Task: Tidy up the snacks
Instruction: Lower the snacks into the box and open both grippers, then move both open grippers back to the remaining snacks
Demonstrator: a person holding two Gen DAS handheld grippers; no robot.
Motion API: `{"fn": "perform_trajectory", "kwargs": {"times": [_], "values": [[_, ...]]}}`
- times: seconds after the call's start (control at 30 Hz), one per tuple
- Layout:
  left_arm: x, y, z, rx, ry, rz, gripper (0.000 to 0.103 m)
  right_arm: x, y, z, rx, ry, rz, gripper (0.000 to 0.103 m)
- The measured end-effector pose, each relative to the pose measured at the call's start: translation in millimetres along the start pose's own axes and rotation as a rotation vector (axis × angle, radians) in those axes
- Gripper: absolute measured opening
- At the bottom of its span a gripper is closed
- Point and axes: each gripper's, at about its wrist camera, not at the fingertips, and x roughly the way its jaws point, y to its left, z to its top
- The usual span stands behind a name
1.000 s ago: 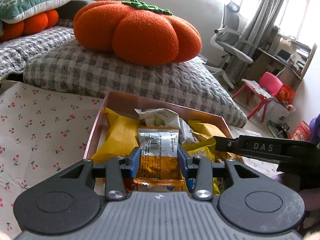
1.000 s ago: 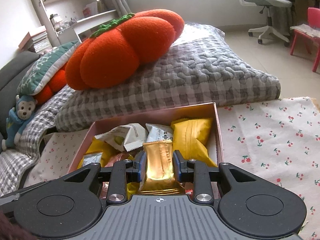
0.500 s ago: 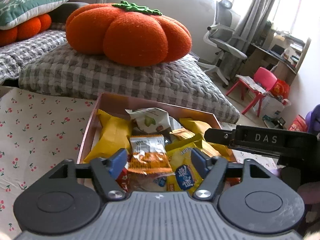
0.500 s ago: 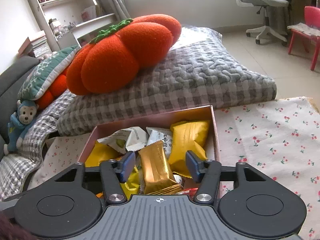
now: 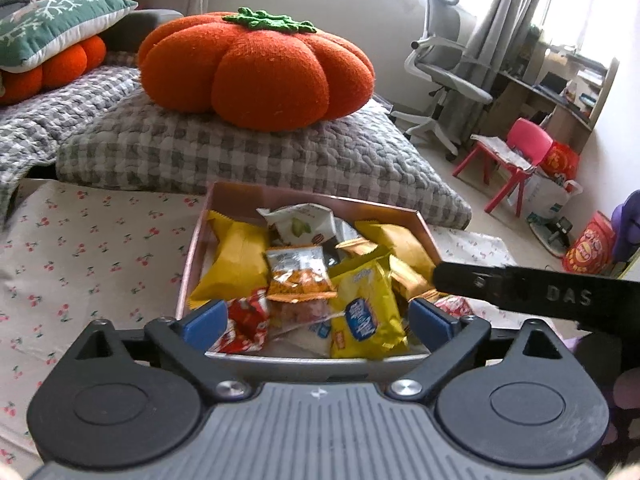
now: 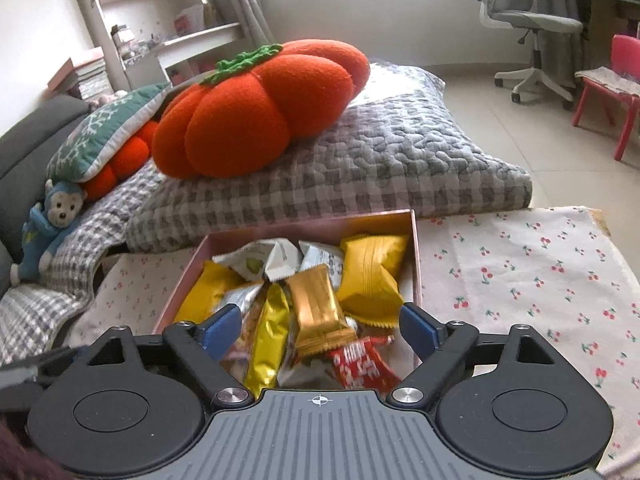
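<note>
A pink box (image 5: 224, 196) (image 6: 414, 240) full of snack packets stands on a cherry-print cloth. My left gripper (image 5: 318, 322) hovers over its near edge, jaws opening wide, nothing pressed between them. An orange and silver packet (image 5: 299, 274) lies in the box ahead of it, beside a yellow packet with a blue logo (image 5: 366, 316). My right gripper (image 6: 320, 326) hangs over the same box, jaws opening. A gold packet (image 6: 318, 308) lies loose on the pile between its blue pads (image 6: 416, 326), touching neither. The right gripper's black finger (image 5: 520, 290) crosses the left wrist view at right.
Behind the box lies a grey checked cushion (image 5: 240, 160) with an orange pumpkin pillow (image 5: 256, 68) on it. Cherry-print cloth (image 6: 520, 280) spreads right of the box. An office chair (image 6: 532, 24), a pink child's chair (image 5: 516, 152) and a blue toy monkey (image 6: 52, 228) sit further off.
Both grippers opened: the left let go of the orange and silver packet, the right let go of the gold packet. Both packets now lie in the box. Both grippers drew back and up.
</note>
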Motion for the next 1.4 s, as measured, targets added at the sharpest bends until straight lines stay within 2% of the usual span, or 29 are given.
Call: {"fn": "perform_trajectory", "kwargs": {"times": [0.27,0.6,0.83,1.13,1.4], "values": [[-18.6,17.4,-10.1,0.027,0.014,0.037,0.102,-21.8,-1.6,-22.7,-0.063,0.014,-0.013,0.094],[-25.8,43.4,-30.1,0.092,0.052,0.136,0.102,-37.1,12.8,-51.4,-0.146,0.023,-0.008,0.096],[-22.2,51.7,-41.1,0.136,0.079,0.115,0.102,-34.0,25.1,-67.7,-0.200,0.053,0.002,0.096],[-4.3,49.7,-52.5,0.181,0.127,0.046,0.088,-20.9,34.5,-82.5,-0.251,0.102,0.007,0.096],[15.5,39.7,-53.3,0.203,0.169,0.032,0.065,-12.1,37.0,-88.4,-0.274,0.128,0.004,0.096]]}}
